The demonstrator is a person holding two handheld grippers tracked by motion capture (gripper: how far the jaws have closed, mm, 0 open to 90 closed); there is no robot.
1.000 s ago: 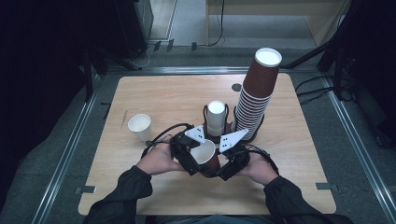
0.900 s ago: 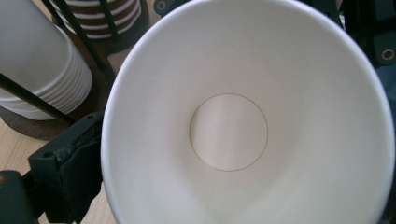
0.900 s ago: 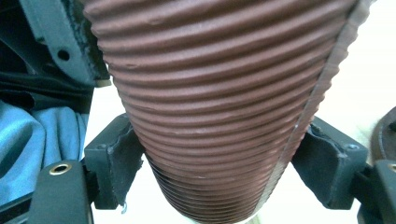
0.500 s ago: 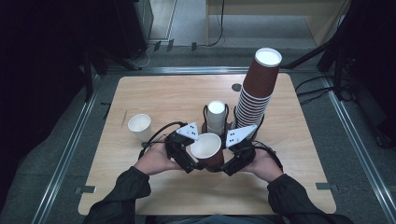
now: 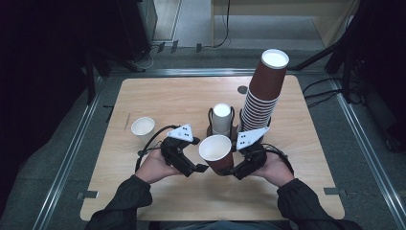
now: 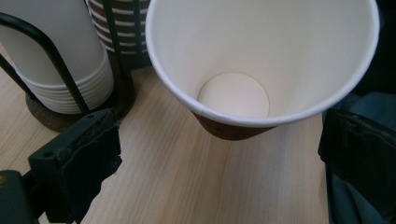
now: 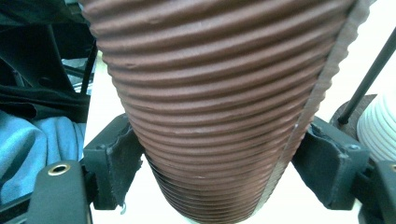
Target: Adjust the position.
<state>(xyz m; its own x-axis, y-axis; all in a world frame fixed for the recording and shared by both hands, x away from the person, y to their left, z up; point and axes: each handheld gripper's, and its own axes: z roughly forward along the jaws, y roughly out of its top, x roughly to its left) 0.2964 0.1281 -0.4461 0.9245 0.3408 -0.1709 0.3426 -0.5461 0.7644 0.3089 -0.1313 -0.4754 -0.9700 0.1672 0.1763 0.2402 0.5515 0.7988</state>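
Observation:
A brown ribbed paper cup (image 5: 216,147) with a white inside stands upright near the table's front middle, held a little above the wood. My right gripper (image 5: 231,170) is shut on its lower wall; in the right gripper view both pads press the cup (image 7: 219,116) from the sides, around my right gripper (image 7: 219,161). My left gripper (image 5: 202,168) sits just left of the cup, open. In the left gripper view its jaws stand wide apart below the cup's mouth (image 6: 261,60), around my left gripper (image 6: 224,158), touching nothing.
A tall stack of brown cups (image 5: 265,91) rises at the back right. A shorter stack of white cups (image 5: 221,117) sits in a black wire holder beside it. A single white cup (image 5: 142,127) stands at the left. The table's front edge (image 5: 210,215) is near.
The brown cup has turned from tilted to upright and risen slightly between the grippers. Both hands have shifted a little toward the table's front.

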